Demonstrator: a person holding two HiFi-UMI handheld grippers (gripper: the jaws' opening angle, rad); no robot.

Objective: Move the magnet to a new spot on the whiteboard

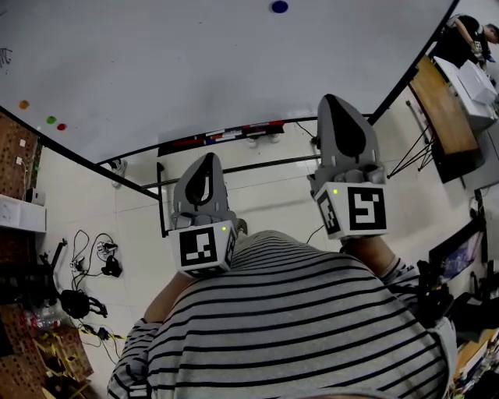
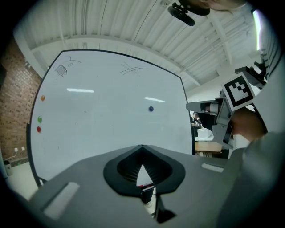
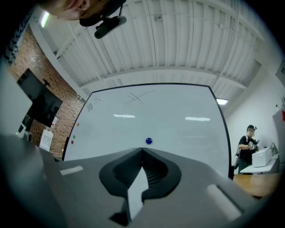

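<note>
A small blue magnet [image 1: 279,6] sticks on the large whiteboard [image 1: 195,62], near the top edge of the head view. It shows right of the board's centre in the left gripper view, magnet [image 2: 151,108], and just above the jaw tips in the right gripper view, magnet [image 3: 148,141]. My left gripper [image 1: 209,156] and right gripper [image 1: 334,97] are both held up in front of the board, well short of it. Each has its jaws closed tip to tip with nothing between them, left gripper [image 2: 142,147] and right gripper [image 3: 142,150]. The right one points roughly at the magnet.
Orange [image 1: 24,104], green [image 1: 51,119] and red [image 1: 61,126] magnets sit at the board's left edge. A tray with markers [image 1: 226,134] runs under the board. A wooden table [image 1: 443,117] and a person [image 1: 468,31] are at the right. Cables [image 1: 93,257] lie on the floor at the left.
</note>
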